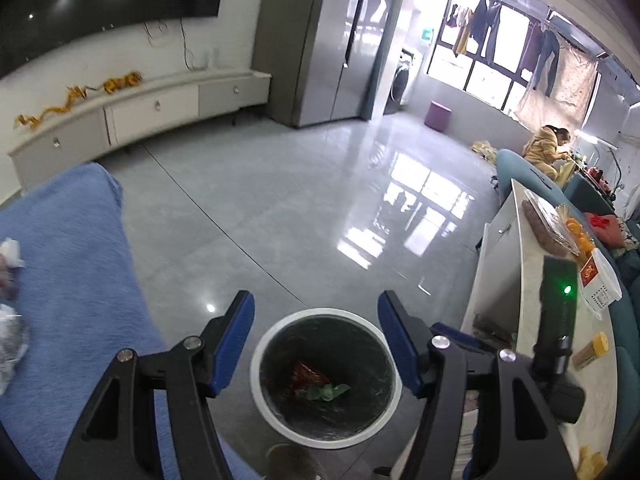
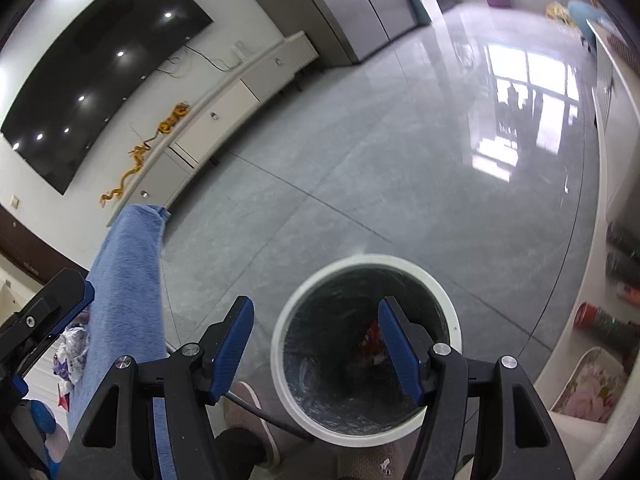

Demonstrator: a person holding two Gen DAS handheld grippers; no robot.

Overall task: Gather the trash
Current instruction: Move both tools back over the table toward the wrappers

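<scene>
Left wrist view: your left tool (image 1: 316,344) hung spread and empty over the white trash bin (image 1: 326,378) on the floor, a red wrapper (image 1: 308,376) and green scrap (image 1: 330,392) inside. Your right tool (image 2: 316,344) was likewise spread, empty, above the bin's rim.

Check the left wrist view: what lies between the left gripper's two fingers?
The white-rimmed trash bin, seen below through the gap of the open left gripper; red and green scraps lie at its bottom. Nothing is held.
</scene>
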